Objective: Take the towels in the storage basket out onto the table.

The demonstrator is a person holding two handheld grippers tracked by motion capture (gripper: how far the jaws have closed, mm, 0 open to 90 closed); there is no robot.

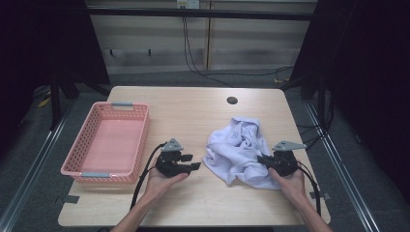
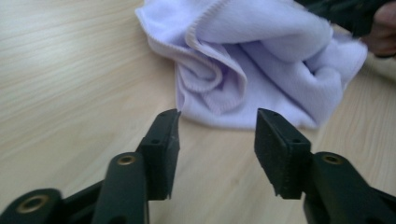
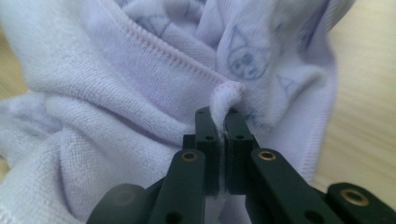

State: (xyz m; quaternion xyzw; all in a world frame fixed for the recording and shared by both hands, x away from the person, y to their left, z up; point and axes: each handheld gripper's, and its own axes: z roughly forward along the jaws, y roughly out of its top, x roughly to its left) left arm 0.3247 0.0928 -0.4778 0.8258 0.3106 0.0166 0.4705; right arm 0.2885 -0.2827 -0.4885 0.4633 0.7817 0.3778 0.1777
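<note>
The right gripper has its jaws pinched together on a small fold of the lavender towel, the hem puckering up between the two black pads. In the high view that same right gripper sits at the 3 o'clock edge of the crumpled towel, held in the person's right hand. The left gripper stands partly open, with nothing between its pads but bare wood; the nearest hem of the towel lies just beyond the fingertips, toward 12 o'clock in its own view, not touching them. From above, the left gripper points toward 3 o'clock at the towel's near edge, cradled in the left hand. The towel lies bunched on the table, right of centre. The right gripper view shows the printed cartoon faces and the stitched seam on the cloth (too fine to read from above). The high view alone gives the layout: a pink basket at 9 o'clock of the left gripper, well apart from the towel, and a dark round hole in the tabletop toward 12 o'clock.
</note>
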